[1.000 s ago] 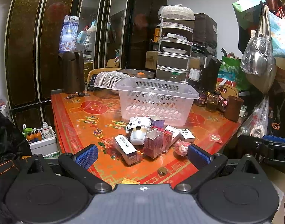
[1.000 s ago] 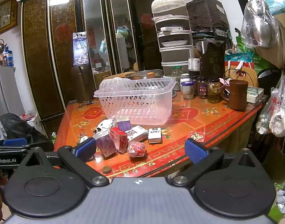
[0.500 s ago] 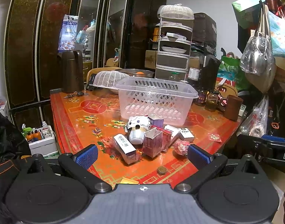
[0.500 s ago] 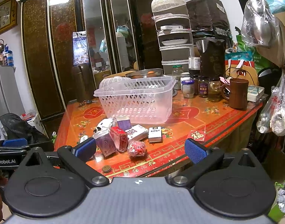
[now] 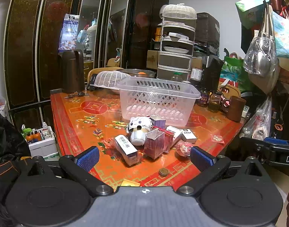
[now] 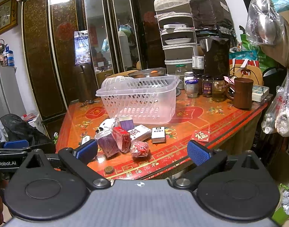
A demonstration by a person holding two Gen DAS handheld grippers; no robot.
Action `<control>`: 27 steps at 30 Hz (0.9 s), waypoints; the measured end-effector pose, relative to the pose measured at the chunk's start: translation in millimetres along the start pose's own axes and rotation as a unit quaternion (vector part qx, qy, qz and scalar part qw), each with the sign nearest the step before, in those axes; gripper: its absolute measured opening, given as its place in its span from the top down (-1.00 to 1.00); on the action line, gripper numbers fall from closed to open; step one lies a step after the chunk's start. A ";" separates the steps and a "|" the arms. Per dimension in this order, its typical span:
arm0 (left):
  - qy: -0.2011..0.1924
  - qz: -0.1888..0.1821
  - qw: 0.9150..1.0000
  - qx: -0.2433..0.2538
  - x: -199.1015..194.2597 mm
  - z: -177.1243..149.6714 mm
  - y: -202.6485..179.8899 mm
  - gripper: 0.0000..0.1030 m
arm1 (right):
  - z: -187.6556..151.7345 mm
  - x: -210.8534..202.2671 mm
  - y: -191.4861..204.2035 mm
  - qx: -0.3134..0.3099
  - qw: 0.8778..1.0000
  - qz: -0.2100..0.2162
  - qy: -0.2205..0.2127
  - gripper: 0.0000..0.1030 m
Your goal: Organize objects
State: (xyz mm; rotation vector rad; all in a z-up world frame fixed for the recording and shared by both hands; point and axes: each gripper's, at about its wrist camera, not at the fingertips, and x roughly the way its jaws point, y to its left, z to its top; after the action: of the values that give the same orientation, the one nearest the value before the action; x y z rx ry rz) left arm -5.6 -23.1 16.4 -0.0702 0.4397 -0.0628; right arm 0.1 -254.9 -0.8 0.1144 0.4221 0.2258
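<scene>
Nothing is being moved since before; both tongs, left tongs (image 5: 144, 156) and right tongs (image 6: 142, 152), are being held wide. Only the right view is showing the wall clock (image 6: 1, 17); the clear plastic lattice basket (image 6: 138, 98) is being left empty on the red patterned worktop (image 6: 210, 117).

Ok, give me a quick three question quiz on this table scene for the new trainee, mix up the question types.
1. True or false: the clear plastic lattice basket already holds the small boxes.
2. Multiple choice: the white KENT pack lies (A) flat on the red patterned table, (B) inside the basket, (C) between the right gripper fingers.
3. Fill in: the left gripper is ____ and holds nothing.

Key: 1 false; 2 A; 3 open.
</scene>
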 end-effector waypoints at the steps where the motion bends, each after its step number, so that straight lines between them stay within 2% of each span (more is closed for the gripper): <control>1: 0.000 0.000 1.000 0.000 0.7 -0.4 0.3 -1.00 | -0.1 0.2 0.0 0.000 1.000 0.000 0.000 -1.00; 27: 0.004 -0.003 1.000 0.000 2.6 -1.9 -1.2 -1.00 | -3.7 3.5 -0.1 0.003 1.000 0.010 0.007 -1.00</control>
State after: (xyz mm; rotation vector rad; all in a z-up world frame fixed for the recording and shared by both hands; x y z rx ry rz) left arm -4.0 -24.6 13.6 -0.0711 0.4473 -0.0699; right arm 1.6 -254.0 -5.5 0.1230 0.4355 0.2443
